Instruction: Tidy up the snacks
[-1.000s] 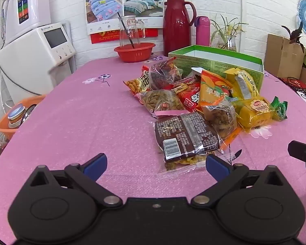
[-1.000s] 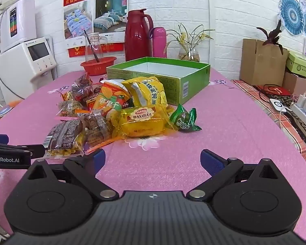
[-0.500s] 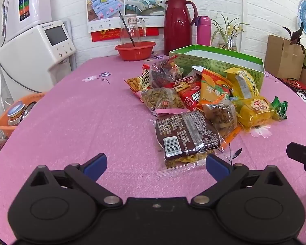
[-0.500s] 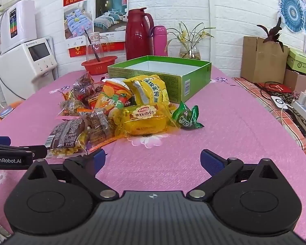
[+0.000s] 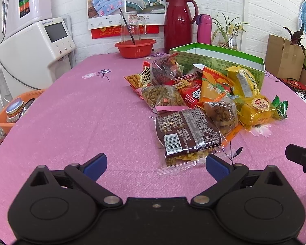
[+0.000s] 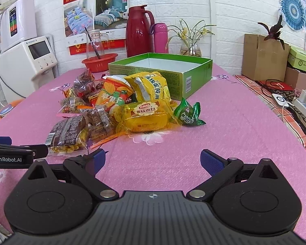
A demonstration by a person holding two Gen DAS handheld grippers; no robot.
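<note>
A heap of snack packets lies on the pink tablecloth in front of an open green box (image 5: 218,58) (image 6: 163,69). Nearest me is a dark brown packet (image 5: 186,132) (image 6: 68,131); behind it sit a yellow bread packet (image 6: 149,116) (image 5: 255,110), an orange packet (image 6: 112,96) and a small green packet (image 6: 186,114). My left gripper (image 5: 156,164) is open, its right fingertip close to the brown packet's clear edge. My right gripper (image 6: 153,159) is open over bare cloth, short of the heap. Neither holds anything.
A red basin (image 5: 135,48) with a glass jug, a red thermos (image 5: 178,22), a pink flask (image 5: 204,28) and a plant vase stand at the table's far end. A white appliance (image 5: 36,51) is at the left, cardboard boxes (image 6: 263,57) at the right.
Both grippers have edged a little forward towards the snack heap. Both stay open; no packet has moved.
</note>
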